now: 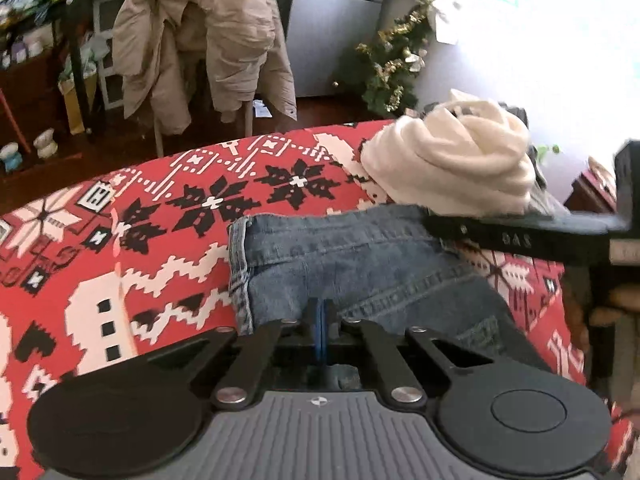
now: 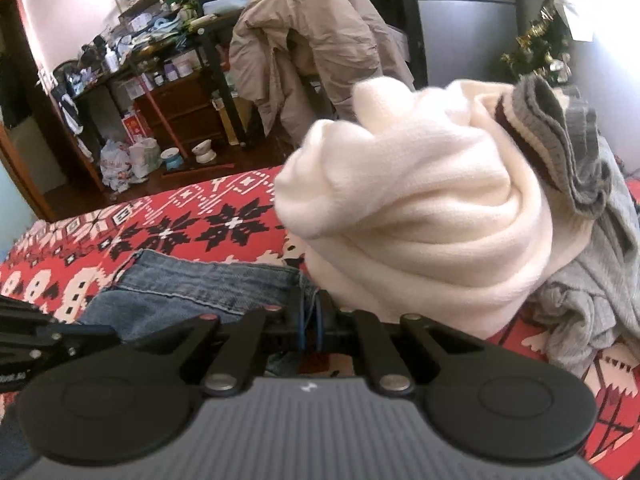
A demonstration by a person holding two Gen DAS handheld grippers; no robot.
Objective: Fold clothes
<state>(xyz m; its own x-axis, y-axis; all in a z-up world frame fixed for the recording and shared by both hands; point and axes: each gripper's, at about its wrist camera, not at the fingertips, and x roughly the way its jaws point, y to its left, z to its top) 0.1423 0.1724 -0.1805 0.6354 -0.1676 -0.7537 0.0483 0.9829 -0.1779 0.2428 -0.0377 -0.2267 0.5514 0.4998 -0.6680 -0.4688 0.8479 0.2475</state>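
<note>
Daylight floods in from the upper right of the left wrist view, where a window (image 1: pixel 560 40) is blown out to plain white and washes out the tinsel tree (image 1: pixel 394 64) beside it. The red cover (image 1: pixel 160 216) is evenly lit, its colours strong, with only soft shadows. In the right wrist view the cream garment (image 2: pixel 420 216) sits close to the lens and looks slightly soft, perhaps from motion. The far shelves (image 2: pixel 148 52) on the left are dimmer and murky. Both views bow strongly at the edges, corners going dark. The jeans (image 1: pixel 360 264) stay fairly sharp.
</note>
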